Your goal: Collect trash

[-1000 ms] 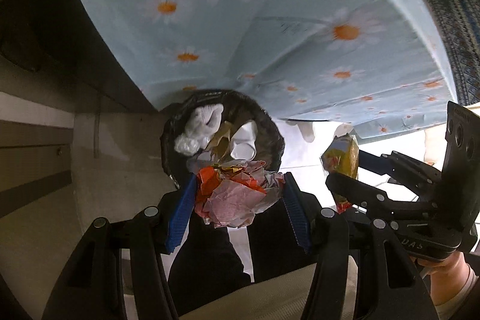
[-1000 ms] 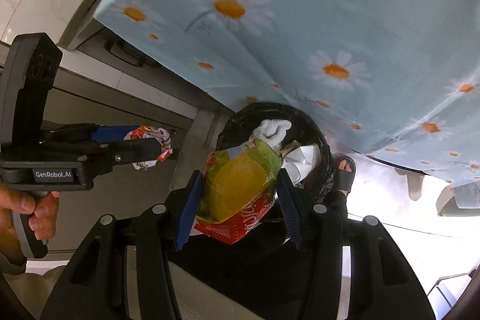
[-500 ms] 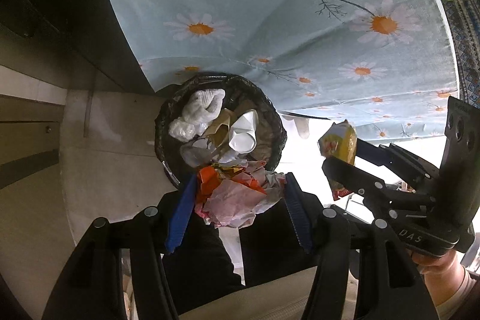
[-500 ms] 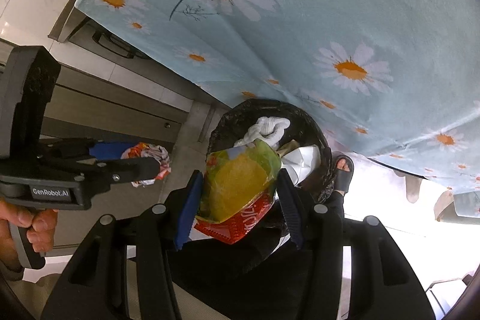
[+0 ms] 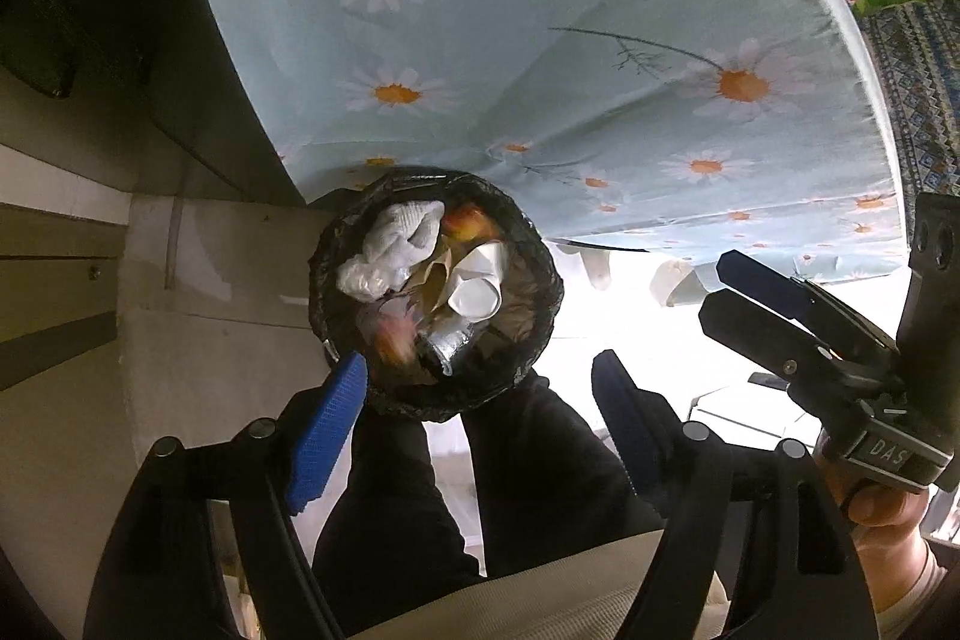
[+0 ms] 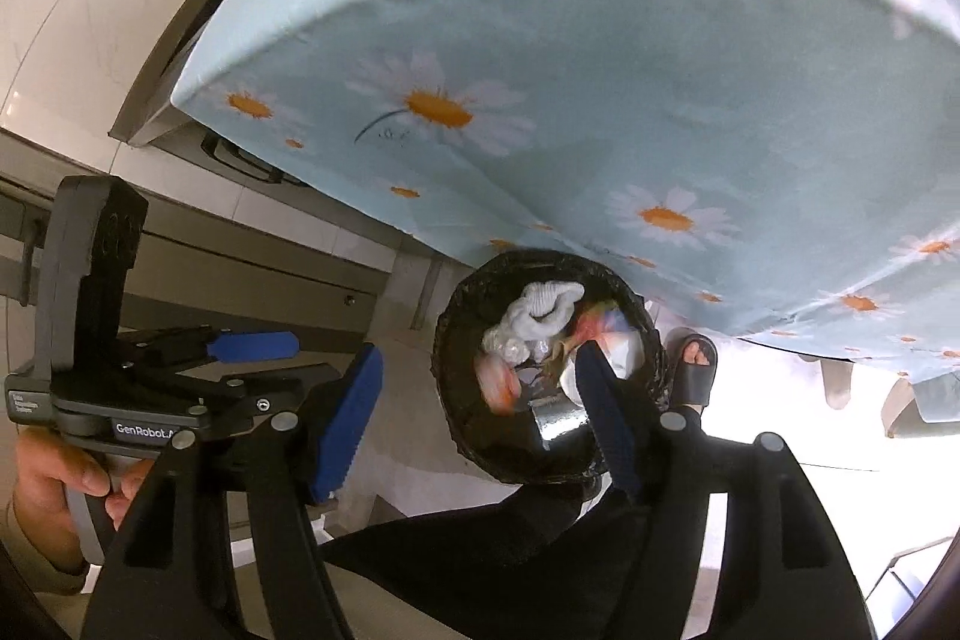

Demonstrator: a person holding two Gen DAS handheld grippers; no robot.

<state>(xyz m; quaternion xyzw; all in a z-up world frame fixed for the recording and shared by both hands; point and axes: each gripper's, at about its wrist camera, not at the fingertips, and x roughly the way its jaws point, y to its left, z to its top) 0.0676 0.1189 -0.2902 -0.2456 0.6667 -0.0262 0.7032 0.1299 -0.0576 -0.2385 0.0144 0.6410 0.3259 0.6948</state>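
Observation:
A black-lined trash bin [image 5: 540,274] stands on the floor below the table edge; it also shows in the right wrist view [image 6: 456,400]. It holds a white cloth [image 5: 399,235], a white cup [image 5: 477,280] and wrappers. A blurred crumpled wrapper [image 5: 393,337] is dropping into it, seen too in the right wrist view [image 6: 498,379]. A yellow-red snack bag [image 6: 600,325] lies blurred inside. My left gripper [image 5: 477,418] is open and empty above the bin. My right gripper [image 6: 480,409] is open and empty above the bin.
A table with a light blue daisy tablecloth [image 5: 570,40] overhangs the bin. Grey cabinets [image 6: 240,268] stand to the left. The person's black-trousered legs [image 5: 390,508] and a sandalled foot [image 6: 693,370] are beside the bin.
Both grippers opened. The crumpled wrapper left the left gripper and the snack bag left the right gripper; both fell into the bin.

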